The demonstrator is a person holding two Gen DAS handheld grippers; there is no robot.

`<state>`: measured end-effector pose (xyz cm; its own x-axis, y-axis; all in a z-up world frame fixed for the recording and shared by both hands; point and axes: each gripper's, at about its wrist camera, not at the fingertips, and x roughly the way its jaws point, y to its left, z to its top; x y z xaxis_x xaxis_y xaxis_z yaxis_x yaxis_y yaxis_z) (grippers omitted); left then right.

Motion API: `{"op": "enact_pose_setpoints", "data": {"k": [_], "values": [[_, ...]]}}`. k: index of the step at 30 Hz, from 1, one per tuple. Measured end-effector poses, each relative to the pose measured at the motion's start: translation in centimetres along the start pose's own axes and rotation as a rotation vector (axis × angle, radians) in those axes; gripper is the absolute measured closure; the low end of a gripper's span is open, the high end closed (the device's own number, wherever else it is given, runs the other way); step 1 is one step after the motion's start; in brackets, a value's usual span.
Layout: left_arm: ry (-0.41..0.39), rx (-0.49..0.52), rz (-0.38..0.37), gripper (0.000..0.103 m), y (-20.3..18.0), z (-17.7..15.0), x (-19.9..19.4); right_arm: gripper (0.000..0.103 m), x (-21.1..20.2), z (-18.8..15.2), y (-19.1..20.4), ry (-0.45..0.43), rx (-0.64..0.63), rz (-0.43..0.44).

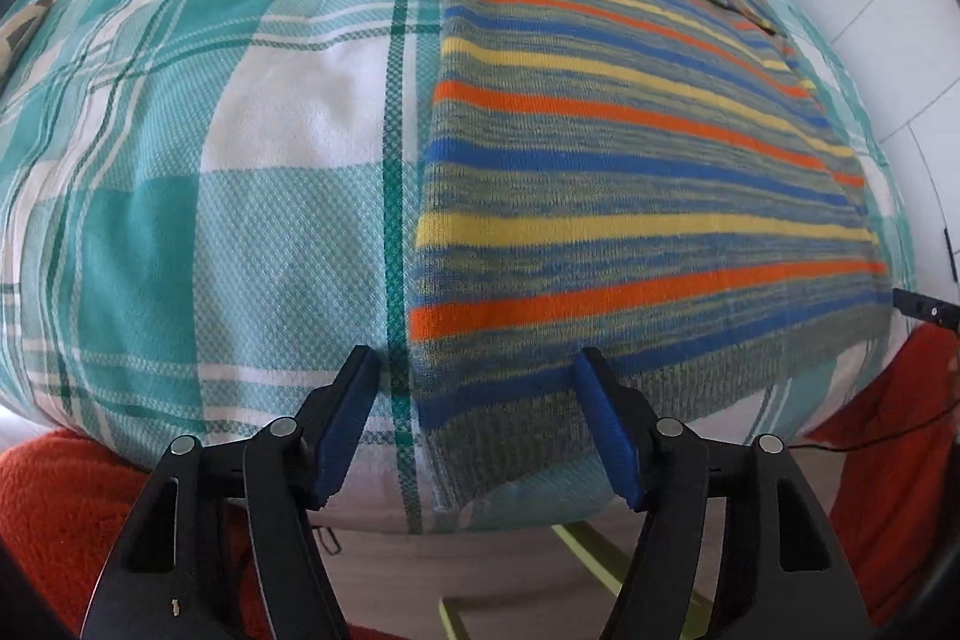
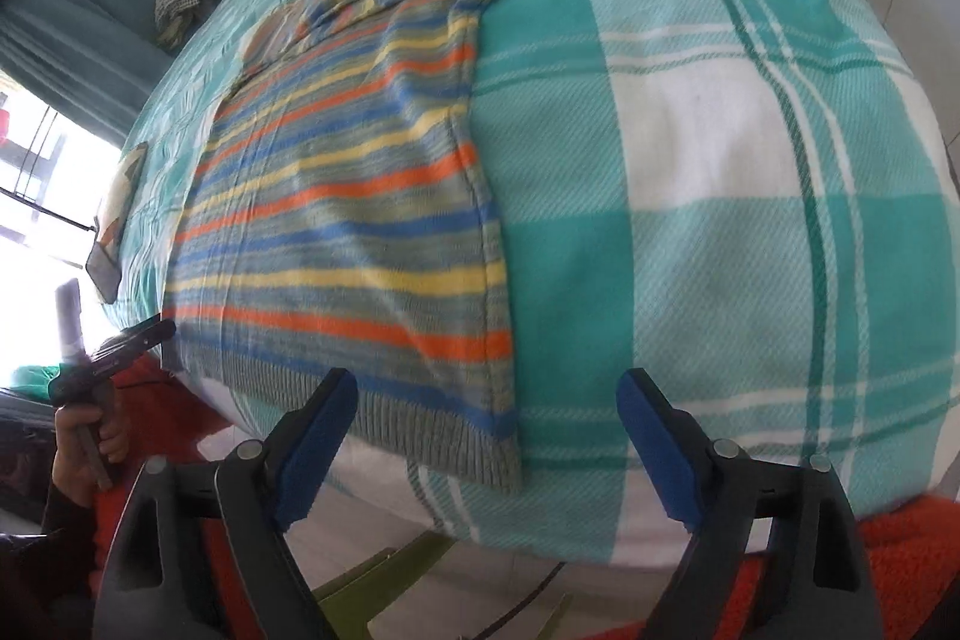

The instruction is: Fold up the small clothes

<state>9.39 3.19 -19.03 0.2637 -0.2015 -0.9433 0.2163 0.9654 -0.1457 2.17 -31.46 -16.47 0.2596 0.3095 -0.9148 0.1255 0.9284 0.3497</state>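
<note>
On the bed, over the near edge, both claws hang apart and grip nothing! The left claw (image 1: 477, 418) has its blue pads (image 1: 345, 430) spread wide; no cloth sits pinched between them. Its gap frames the near left corner of the striped sweater (image 1: 630, 172): the left pad sits over the teal-and-white checked bedspread (image 1: 198, 196) just beside the sweater's side edge, while the right pad overlaps the grey ribbed hem. Whether either pad brushes the fabric, I cannot tell.

Over to the right claw (image 2: 486, 436) — jaws likewise well apart, nothing clamped. Its left pad lies over the ribbed hem near the sweater's (image 2: 342, 196) near right corner, its right pad over bare bedspread (image 2: 720, 220). That corner of the hem falls between the two pads.

The sweater itself lies spread flat on the bed, stripes of orange, yellow and blue running across it, hem toward the claws, and a sleeve folded across the far, upper part. It sits close to the bed's near edge.

At the left of the right wrist view, a hand (image 2: 90, 451) grips the other tool's handle, with its black fingers pointing at the sweater's far hem corner. Orange fleece cloth (image 1: 54, 508) shows below the bed's edge.
</note>
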Motion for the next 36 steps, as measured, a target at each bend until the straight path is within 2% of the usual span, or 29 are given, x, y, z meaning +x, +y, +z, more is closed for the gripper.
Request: {"op": "enact_pose_setpoints", "data": {"k": [1, 2, 3, 4, 5, 9, 13, 16, 20, 24, 28, 30, 31, 32, 33, 34, 35, 36], "values": [[0.005, 0.01, 0.011, 0.056, -0.4, -0.1, 0.1, 0.032, 0.9, -0.7, 0.3, 0.024, 0.003, -0.015], [0.018, 0.021, 0.016, 0.093, -0.7, 0.0, 0.1, 0.039, 1.7, -1.1, 0.5, 0.033, 0.002, -0.035], [0.03, 0.022, 0.011, 0.097, -0.8, 0.1, 0.0, 0.057, 2.4, -1.3, 0.6, 0.043, 0.005, -0.051], [0.03, 0.015, 0.003, 0.098, -0.7, 0.2, -0.3, 0.091, 2.8, -1.4, 0.7, 0.056, 0.01, -0.059], [0.03, 0.004, -0.011, 0.099, -0.5, 0.3, -0.7, 0.097, 2.7, -1.4, 0.8, 0.058, 0.023, -0.036], [0.014, -0.114, -0.165, 0.099, 1.4, 2.0, -2.9, 0.097, 0.3, -0.3, 1.0, -0.008, 0.093, 0.097], [-0.09, -0.197, -0.293, 0.099, 3.1, 8.3, -4.8, 0.097, -1.9, 3.4, 1.1, -0.124, 0.138, 0.235], [-0.174, -0.226, -0.289, 0.099, 3.8, 15.0, -4.5, 0.097, -2.2, 8.9, 1.1, -0.22, 0.142, 0.253], [-0.212, -0.269, -0.291, 0.099, 5.4, 23.5, -2.7, 0.097, -1.1, 17.5, 0.1, -0.314, 0.165, 0.231], [-0.205, -0.313, -0.267, 0.099, 6.4, 30.6, 1.0, 0.097, 1.1, 26.2, -1.7, -0.328, 0.208, 0.229], [-0.167, -0.355, -0.266, 0.098, 7.1, 36.1, 5.2, 0.097, 3.9, 32.5, -2.8, -0.305, 0.234, 0.218], [-0.215, -0.415, -0.262, 0.095, 7.9, 38.4, 6.7, 0.096, 5.6, 34.9, -4.2, -0.325, 0.272, 0.25], [-0.25, -0.458, -0.24, 0.088, 8.4, 39.2, 7.1, 0.093, 6.6, 35.9, -5.0, -0.34, 0.296, 0.29], [-0.27, -0.504, -0.223, 0.064, 9.1, 39.7, 7.3, 0.088, 7.5, 36.7, -6.1, -0.366, 0.338, 0.303], [-0.282, -0.547, -0.218, 0.05, 9.8, 39.8, 7.3, 0.065, 8.0, 37.0, -6.9, -0.394, 0.383, 0.274], [-0.302, -0.584, -0.221, 0.035, 10.4, 39.4, 6.9, 0.054, 8.0, 37.0, -7.5, -0.424, 0.42, 0.24], [-0.326, -0.594, -0.227, 0.034, 10.8, 38.8, 6.3, 0.054, 7.5, 36.8, -7.8, -0.464, 0.429, 0.245], [-0.344, -0.561, -0.229, 0.034, 10.8, 38.0, 5.6, 0.054, 6.7, 36.5, -7.6, -0.487, 0.408, 0.242]]}}
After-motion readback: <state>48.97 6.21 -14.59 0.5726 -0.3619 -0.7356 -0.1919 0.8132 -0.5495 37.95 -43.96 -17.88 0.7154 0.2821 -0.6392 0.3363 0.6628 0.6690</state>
